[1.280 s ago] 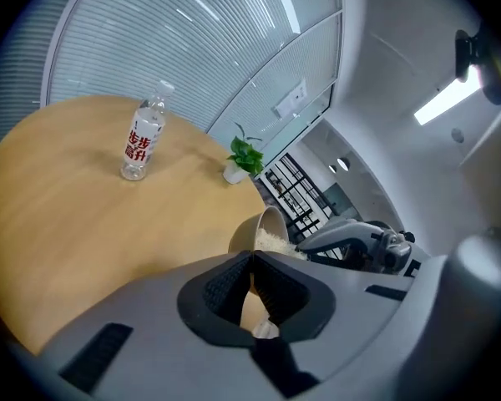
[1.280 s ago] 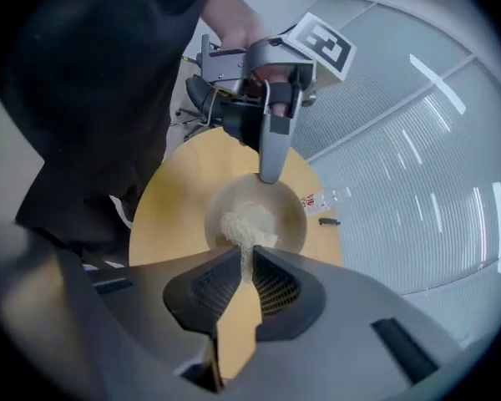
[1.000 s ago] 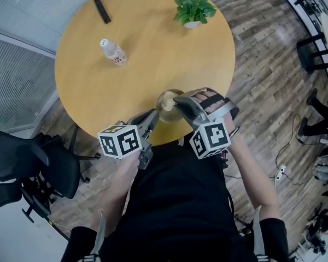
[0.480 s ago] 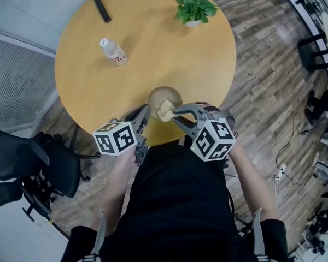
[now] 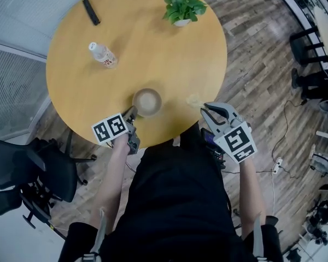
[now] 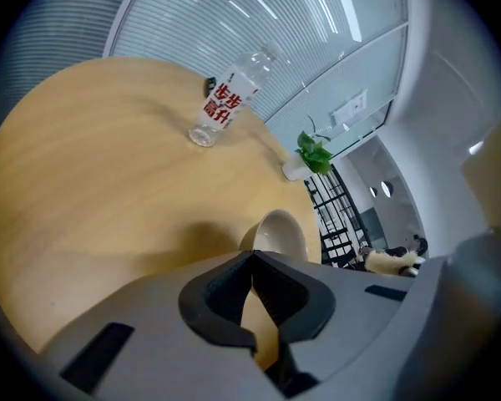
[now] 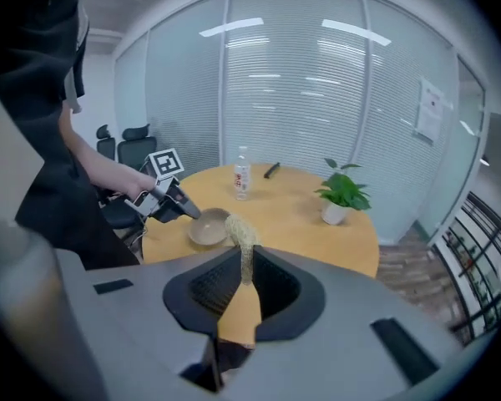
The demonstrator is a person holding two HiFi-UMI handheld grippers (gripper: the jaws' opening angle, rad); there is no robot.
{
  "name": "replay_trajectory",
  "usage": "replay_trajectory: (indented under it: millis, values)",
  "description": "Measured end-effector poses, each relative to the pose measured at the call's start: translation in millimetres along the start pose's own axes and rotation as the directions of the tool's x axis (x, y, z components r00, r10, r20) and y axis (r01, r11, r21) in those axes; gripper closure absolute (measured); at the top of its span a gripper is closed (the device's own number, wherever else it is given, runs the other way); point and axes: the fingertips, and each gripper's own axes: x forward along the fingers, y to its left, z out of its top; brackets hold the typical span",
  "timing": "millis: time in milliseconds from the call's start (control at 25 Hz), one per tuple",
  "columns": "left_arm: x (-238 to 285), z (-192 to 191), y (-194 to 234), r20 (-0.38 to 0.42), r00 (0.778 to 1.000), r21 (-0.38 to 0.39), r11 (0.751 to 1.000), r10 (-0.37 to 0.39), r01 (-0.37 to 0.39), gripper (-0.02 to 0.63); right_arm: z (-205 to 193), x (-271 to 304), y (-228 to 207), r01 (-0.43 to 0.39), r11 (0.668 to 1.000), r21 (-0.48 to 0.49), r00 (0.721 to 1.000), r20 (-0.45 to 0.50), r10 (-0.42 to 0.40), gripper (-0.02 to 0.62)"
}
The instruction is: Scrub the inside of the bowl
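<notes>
On the round wooden table (image 5: 153,48), near its front edge, a pale bowl (image 5: 147,101) stands upright with nothing inside it. My left gripper (image 5: 133,113) is shut, its tips against the bowl's left rim; nothing shows between the jaws. In the left gripper view the bowl (image 6: 282,234) lies just past the closed gripper (image 6: 252,256). My right gripper (image 5: 203,107) is off to the bowl's right at the table edge, shut on a yellowish sponge (image 5: 194,99). The right gripper view shows the sponge (image 7: 240,232) standing up out of the gripper (image 7: 246,261), with the bowl (image 7: 209,226) beyond.
A plastic bottle (image 5: 103,54) lies at the table's left. A potted plant (image 5: 177,5) and a black bar-shaped object (image 5: 90,10) stand at the far side. Black office chairs (image 5: 22,168) stand by the table's left, and cables lie on the wooden floor (image 5: 262,81) to the right.
The right gripper has pulled the sponge out of the bowl and away to the right. The bowl went from near the table edge to resting flat. The left gripper stayed at its rim.
</notes>
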Motion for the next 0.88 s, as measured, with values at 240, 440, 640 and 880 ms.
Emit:
replay_trajectory:
  millis: [240,440,640,880]
  values:
    - [1,-7,19,0.002,1.000,-0.085,0.996,0.029,-0.029,0.588,-36,-50,-38,0.154,0.977,0.147,0.988,-0.037,-0.150,0.545]
    - [3,-11,26,0.017,0.997,-0.088,0.993,0.077,-0.075,0.584,-57,-65,-56,0.186,0.966,0.180,0.983,-0.045,-0.180,0.545]
    - [-1,-21,37,0.027,0.987,-0.099,0.983,0.159,-0.156,0.584,-45,-54,-63,0.119,0.982,0.148,0.993,-0.001,-0.121,0.546]
    - [-10,-35,40,0.083,0.966,-0.177,0.958,0.245,-0.228,0.580,-32,-47,-85,0.028,0.995,0.095,0.998,0.045,-0.032,0.545]
